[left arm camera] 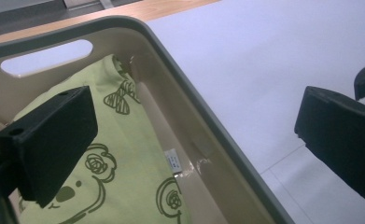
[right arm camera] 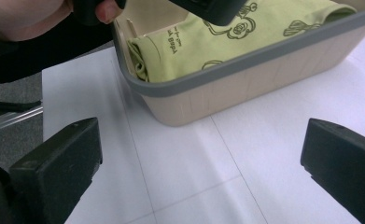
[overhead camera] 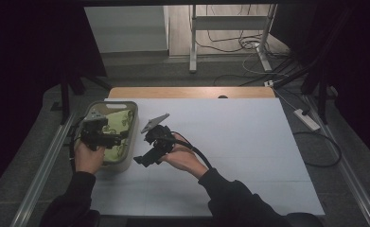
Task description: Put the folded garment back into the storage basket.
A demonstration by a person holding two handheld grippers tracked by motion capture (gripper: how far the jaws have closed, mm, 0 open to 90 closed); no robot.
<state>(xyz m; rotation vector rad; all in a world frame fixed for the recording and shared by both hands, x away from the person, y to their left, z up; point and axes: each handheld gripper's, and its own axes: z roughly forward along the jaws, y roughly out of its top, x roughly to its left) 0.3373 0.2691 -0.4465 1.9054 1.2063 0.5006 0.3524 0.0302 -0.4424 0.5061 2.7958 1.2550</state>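
- the folded green cloth [left arm camera: 138, 154], printed with dark cartoon outlines, lies inside the beige basket [overhead camera: 128, 137] at the left side of the white table [overhead camera: 239, 142].
- the basket has a grey rim and a handle slot in its far wall; a small white label shows at the cloth's edge.
- the left tool [overhead camera: 110, 137] hangs over the basket, its jaws wide apart, one above the cloth, the other outside the rim.
- the right tool [overhead camera: 142, 161] sits just beside the basket's near corner over the table, jaws wide apart and holding nothing.
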